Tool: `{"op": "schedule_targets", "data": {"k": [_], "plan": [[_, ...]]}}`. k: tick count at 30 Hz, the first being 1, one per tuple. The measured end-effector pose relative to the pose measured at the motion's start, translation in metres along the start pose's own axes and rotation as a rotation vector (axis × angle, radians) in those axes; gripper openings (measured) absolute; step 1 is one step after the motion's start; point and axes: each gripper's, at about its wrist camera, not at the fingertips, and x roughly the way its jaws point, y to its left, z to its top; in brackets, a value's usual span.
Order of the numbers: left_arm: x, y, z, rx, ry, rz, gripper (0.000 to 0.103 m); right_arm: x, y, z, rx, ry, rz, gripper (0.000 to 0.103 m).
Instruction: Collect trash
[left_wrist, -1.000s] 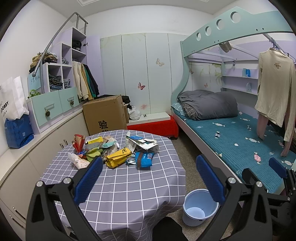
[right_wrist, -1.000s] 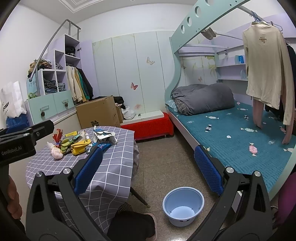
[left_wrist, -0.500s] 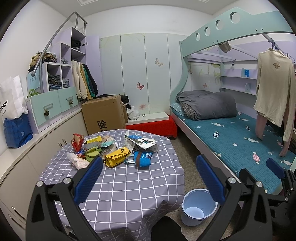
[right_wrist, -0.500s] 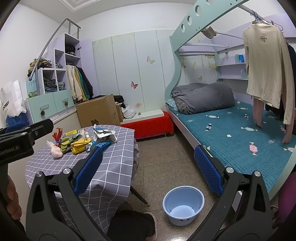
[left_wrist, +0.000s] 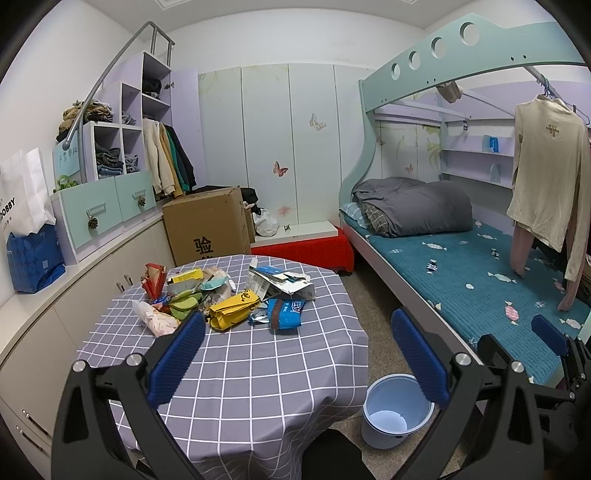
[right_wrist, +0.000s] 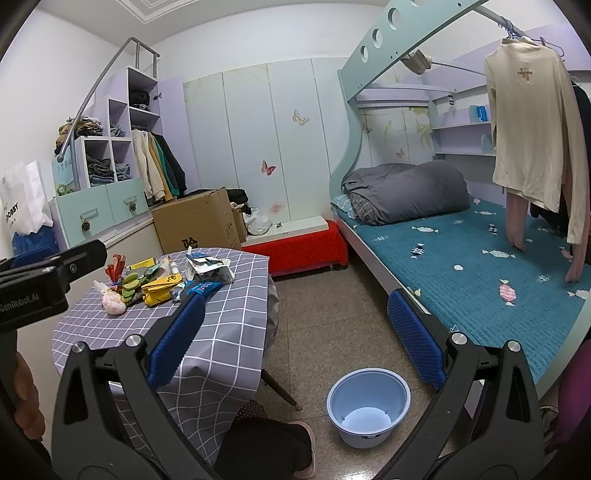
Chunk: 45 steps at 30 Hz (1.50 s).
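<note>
A bedroom with a bunk bed (left_wrist: 461, 266) holds a checked table (left_wrist: 236, 369), the trash (left_wrist: 229, 295) heaped at its far side. A blue bin (right_wrist: 367, 404) stands on the floor beside it. Both grippers, left (left_wrist: 297, 354) and right (right_wrist: 295, 332), hang with jaws apart, gripping nothing.

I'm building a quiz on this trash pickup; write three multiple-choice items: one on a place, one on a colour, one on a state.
1. Where does the round light-blue plastic bucket stand?
A. on the table
B. on the floor between table and bed
C. on the bed

2. What colour is the checked tablecloth under the pile of snack wrappers?
A. grey-purple
B. red
C. green

3. How is the left gripper?
A. shut on a wrapper
B. open, holding nothing
C. shut, empty

Answers:
1 B, it sits on the speckled floor beside the table.
2 A, grey-purple cloth with white lines.
3 B, its blue fingers stand wide apart with only cloth behind.
</note>
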Motion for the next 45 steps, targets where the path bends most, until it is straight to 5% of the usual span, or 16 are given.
{"op": "schedule_targets", "data": {"k": [32,45], "plan": [[0.019,0.004,-0.004,-0.005,0.04,0.01,0.099,0.02,0.006,-0.005,-0.025,0.045,0.008,0.097],[0.058,0.005,-0.019,0.012,0.087,0.0,0.099,0.06,0.003,-0.025,0.045,0.155,0.033,0.097]]}}
